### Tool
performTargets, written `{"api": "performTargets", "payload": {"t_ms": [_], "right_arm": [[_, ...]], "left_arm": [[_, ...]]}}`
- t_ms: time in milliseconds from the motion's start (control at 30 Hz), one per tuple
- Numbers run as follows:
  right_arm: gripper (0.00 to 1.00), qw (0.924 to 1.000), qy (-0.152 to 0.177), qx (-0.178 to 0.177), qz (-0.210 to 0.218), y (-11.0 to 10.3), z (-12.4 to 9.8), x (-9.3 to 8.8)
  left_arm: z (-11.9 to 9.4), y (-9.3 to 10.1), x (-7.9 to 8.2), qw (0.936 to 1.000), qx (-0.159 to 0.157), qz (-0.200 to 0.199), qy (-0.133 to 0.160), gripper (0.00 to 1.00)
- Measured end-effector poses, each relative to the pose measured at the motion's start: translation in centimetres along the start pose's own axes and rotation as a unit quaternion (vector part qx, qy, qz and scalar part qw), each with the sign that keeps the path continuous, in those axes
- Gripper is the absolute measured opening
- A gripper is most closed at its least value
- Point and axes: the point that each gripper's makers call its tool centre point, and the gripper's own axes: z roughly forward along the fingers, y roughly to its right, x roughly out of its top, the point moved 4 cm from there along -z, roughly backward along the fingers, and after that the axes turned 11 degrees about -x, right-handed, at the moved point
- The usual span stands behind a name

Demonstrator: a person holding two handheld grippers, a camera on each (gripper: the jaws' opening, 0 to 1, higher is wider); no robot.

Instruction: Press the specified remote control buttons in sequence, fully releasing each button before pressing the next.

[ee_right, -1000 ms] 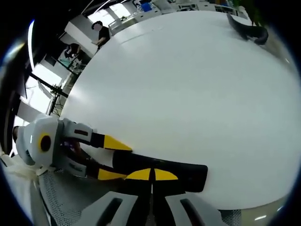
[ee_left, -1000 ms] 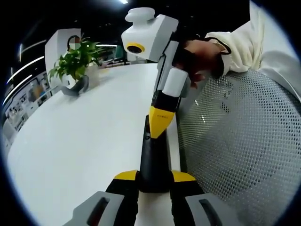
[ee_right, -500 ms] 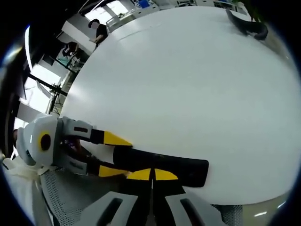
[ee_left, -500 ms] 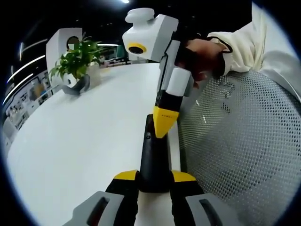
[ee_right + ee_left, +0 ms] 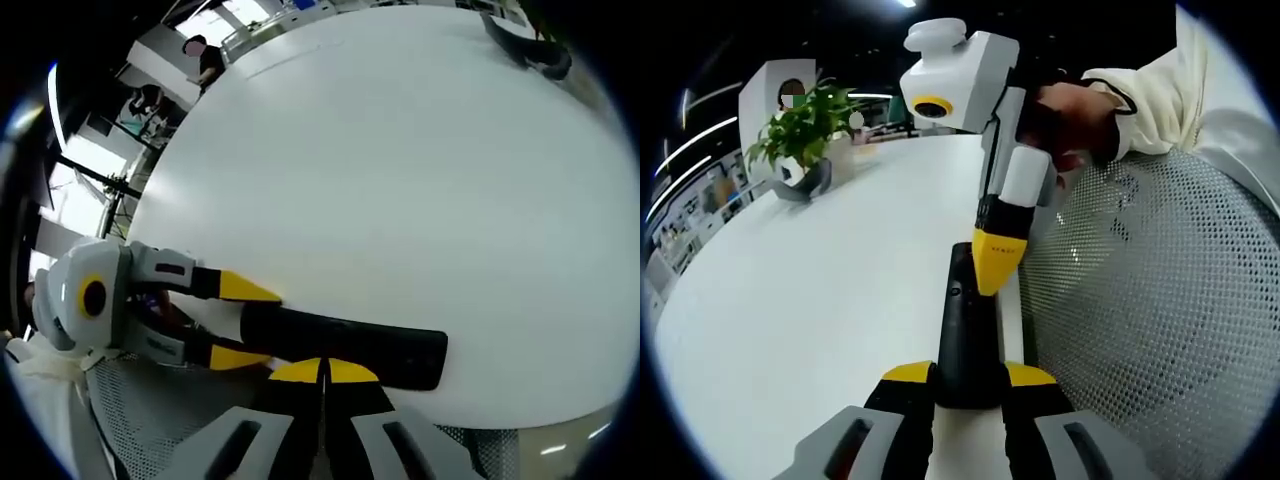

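Note:
A slim black remote (image 5: pixel 968 330) lies along the near edge of the white table (image 5: pixel 820 300). My left gripper (image 5: pixel 968 376) is shut on the remote's near end, one yellow fingertip on each side. My right gripper (image 5: pixel 997 272), held by a hand (image 5: pixel 1070 110), points down with its yellow tips shut together. Those tips are at the right edge of the remote's far half, and contact cannot be told. In the right gripper view, my right gripper (image 5: pixel 322 371) sits shut just below the remote (image 5: pixel 350 343). There my left gripper (image 5: pixel 247 322) clamps the remote's left end.
A grey mesh chair (image 5: pixel 1140 330) stands right beside the table edge. A potted plant (image 5: pixel 800 135) sits at the far side of the table. A dark curved object (image 5: pixel 525 55) lies near the far edge. A person (image 5: pixel 205 60) stands in the background.
My right gripper's shut tips have shifted slightly toward the remote's right edge. In the right gripper view the tips now sit just off the remote instead of over it. The left gripper keeps its hold.

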Motion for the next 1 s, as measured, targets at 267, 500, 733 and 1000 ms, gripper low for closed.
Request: {"api": "performTargets", "payload": {"t_ms": [267, 500, 733, 1000], "right_arm": [[0.0, 1.0, 0.002, 0.0, 0.001, 0.0, 0.07, -0.04], [0.0, 1.0, -0.002, 0.001, 0.005, 0.05, 0.13, -0.17], [0.0, 0.9999, -0.005, 0.007, 0.009, 0.17, 0.1, -0.05], [0.0, 0.9992, 0.012, 0.037, 0.012, -0.57, -0.19, 0.37]], "left_arm": [[-0.03, 0.02, -0.01, 1.0, 0.0, -0.001, 0.002, 0.25], [-0.04, 0.03, 0.01, 1.0, -0.001, -0.001, 0.002, 0.25], [-0.04, 0.0, 0.01, 1.0, -0.001, -0.001, 0.003, 0.25], [-0.05, -0.01, 0.0, 1.0, -0.001, -0.001, 0.004, 0.25]]}}
